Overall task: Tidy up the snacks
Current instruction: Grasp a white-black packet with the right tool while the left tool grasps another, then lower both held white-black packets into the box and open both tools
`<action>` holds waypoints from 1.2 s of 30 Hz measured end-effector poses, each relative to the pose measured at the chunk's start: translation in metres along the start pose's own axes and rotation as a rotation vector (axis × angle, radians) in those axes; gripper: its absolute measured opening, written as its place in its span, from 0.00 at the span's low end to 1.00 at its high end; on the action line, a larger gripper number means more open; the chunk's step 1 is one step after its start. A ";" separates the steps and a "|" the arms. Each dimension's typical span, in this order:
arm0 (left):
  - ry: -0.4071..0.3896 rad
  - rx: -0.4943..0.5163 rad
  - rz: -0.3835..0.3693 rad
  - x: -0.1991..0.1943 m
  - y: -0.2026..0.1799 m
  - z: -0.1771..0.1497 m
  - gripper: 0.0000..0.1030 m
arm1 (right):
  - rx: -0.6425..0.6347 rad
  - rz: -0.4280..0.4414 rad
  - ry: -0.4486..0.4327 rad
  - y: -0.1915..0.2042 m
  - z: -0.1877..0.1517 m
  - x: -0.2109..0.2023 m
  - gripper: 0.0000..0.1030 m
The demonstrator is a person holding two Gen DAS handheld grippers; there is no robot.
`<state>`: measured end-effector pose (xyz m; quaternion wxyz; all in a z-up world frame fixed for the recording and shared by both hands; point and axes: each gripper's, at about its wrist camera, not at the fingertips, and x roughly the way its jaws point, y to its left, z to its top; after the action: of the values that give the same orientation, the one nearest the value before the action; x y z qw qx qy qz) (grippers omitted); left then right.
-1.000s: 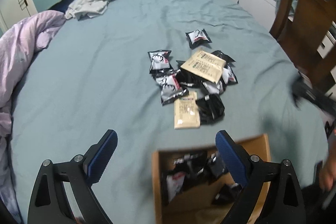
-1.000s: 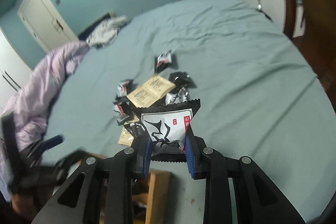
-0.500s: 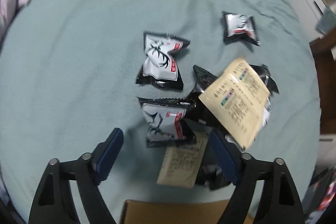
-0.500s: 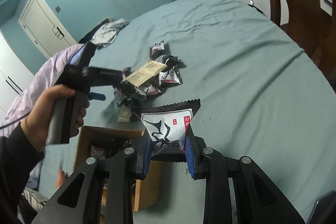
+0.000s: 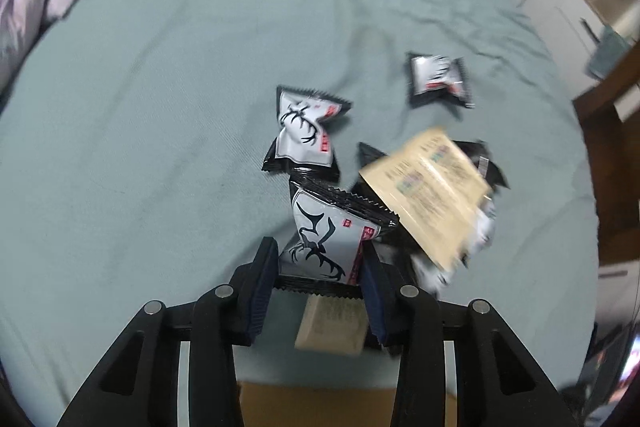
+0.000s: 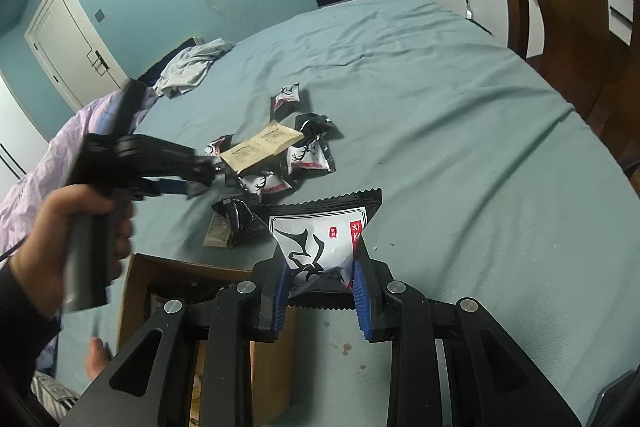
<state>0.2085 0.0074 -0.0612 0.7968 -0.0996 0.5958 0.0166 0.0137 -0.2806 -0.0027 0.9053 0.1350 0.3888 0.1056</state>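
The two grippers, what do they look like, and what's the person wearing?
Both the left gripper and the right gripper have matte black angular frames with triangular cut-outs, silver round bolts and blue pads lining the jaws. The left one has a grey handle. A dark sleeve covers the person's left arm.

Two tan sachets (image 5: 434, 193), one box (image 6: 168, 281)

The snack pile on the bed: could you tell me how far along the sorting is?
Done: several packets already lie in the cardboard box. In hand: the right gripper is shut on a deer-print snack packet beside the box, and the left gripper is closing its jaws around another deer-print packet in the pile. Left: about eight packets on the bedsheet, including a large beige sachet.
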 end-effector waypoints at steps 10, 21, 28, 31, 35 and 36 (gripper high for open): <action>-0.137 0.111 -0.107 -0.110 0.017 -0.085 0.38 | 0.060 0.007 -0.001 -0.007 0.003 -0.006 0.25; -0.107 0.234 -0.113 -0.098 0.013 -0.166 0.38 | -0.036 -0.033 -0.024 0.010 -0.005 -0.015 0.25; -0.034 0.284 -0.048 -0.066 0.004 -0.178 0.38 | -0.106 -0.046 -0.021 0.025 -0.008 -0.012 0.25; -0.008 0.308 -0.016 -0.056 0.002 -0.181 0.38 | -0.119 -0.047 -0.020 0.027 -0.008 -0.010 0.25; 0.010 0.331 0.009 -0.047 0.001 -0.186 0.38 | -0.129 -0.045 -0.016 0.029 -0.009 -0.009 0.25; 0.012 0.328 0.002 -0.046 0.002 -0.186 0.38 | -0.131 -0.043 -0.016 0.030 -0.009 -0.009 0.25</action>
<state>0.0192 -0.0199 -0.0674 0.7987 0.0324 0.5954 -0.0808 -0.0019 -0.2536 0.0075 0.9173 0.0679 0.3766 0.1106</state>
